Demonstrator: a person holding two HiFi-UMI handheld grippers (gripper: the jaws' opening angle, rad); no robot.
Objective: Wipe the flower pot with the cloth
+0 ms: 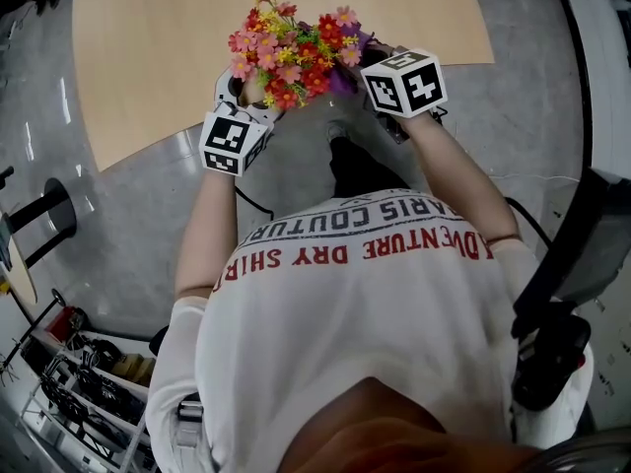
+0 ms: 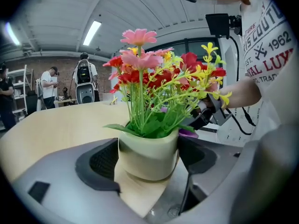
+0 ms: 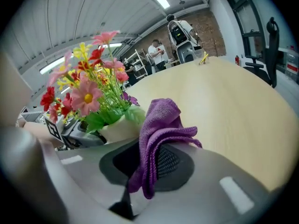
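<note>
Purple: one cloth (image 3: 161, 134); one flower pot (image 2: 148, 155).

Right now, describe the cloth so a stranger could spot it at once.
Find the pale wooden table, then the flower pot near its edge. Beside it, the right gripper pinches the cloth: purple and crumpled, unlike the smooth pale pot.

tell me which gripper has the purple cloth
The right gripper: the purple cloth is pinched between its jaws. The left gripper clasps the flower pot instead.
</note>
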